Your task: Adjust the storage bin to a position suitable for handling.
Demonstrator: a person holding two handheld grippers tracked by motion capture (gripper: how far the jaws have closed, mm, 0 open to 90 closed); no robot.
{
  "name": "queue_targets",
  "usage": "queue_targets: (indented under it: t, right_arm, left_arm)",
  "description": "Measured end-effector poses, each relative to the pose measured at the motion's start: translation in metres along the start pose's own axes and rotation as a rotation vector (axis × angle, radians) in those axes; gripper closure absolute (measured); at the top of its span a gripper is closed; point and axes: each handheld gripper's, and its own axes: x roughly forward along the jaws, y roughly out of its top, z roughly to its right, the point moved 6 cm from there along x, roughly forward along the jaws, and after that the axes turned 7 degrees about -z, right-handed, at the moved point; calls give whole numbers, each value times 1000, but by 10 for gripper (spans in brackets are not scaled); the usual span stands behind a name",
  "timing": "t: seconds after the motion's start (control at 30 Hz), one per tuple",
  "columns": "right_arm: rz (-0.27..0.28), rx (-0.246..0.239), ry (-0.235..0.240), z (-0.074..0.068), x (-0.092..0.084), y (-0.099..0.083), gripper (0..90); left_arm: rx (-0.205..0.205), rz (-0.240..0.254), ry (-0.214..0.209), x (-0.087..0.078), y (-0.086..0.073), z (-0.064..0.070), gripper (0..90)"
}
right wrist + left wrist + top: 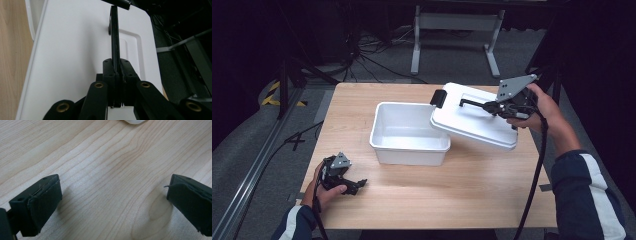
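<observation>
A white plastic tub (410, 134) stands open in the middle of the wooden table (472, 190). Its white lid (474, 120) hangs tilted in the air over the tub's right rim, with a black latch (438, 98) at its near-left end. My right gripper (488, 107) is shut on the lid's black handle (114, 40), which runs straight up between the jaws in the right gripper view over the lid (75, 57). My left gripper (357, 186) rests low over the table's front left corner, open, with bare wood between its pads (45, 200).
A rounded white corner of the tub (135, 121) peeks in at the top of the left gripper view. Beyond the table's far edge are a grey carpet, black cables and a metal stand (457, 30). A rail (257, 165) runs along the floor at the left.
</observation>
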Motion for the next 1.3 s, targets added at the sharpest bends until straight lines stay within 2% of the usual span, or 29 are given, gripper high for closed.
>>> queue_targets:
  t: [0.5, 0.8, 1.13, 1.3]
  right_arm:
    - [-4, 81, -19, 8, -11, -45, 846]
    - [-18, 109, -30, 10, -13, -66, 847]
    - [-51, 143, -3, 5, 9, -89, 847]
    - [-73, 155, 26, 4, 30, -95, 847]
  left_arm:
    - [-4, -4, 0, 0, 0, 0, 3]
    - [-4, -3, 1, 0, 0, 0, 3]
    - [-4, -4, 1, 0, -1, 0, 3]
    - [-8, -1, -2, 0, 0, 0, 2]
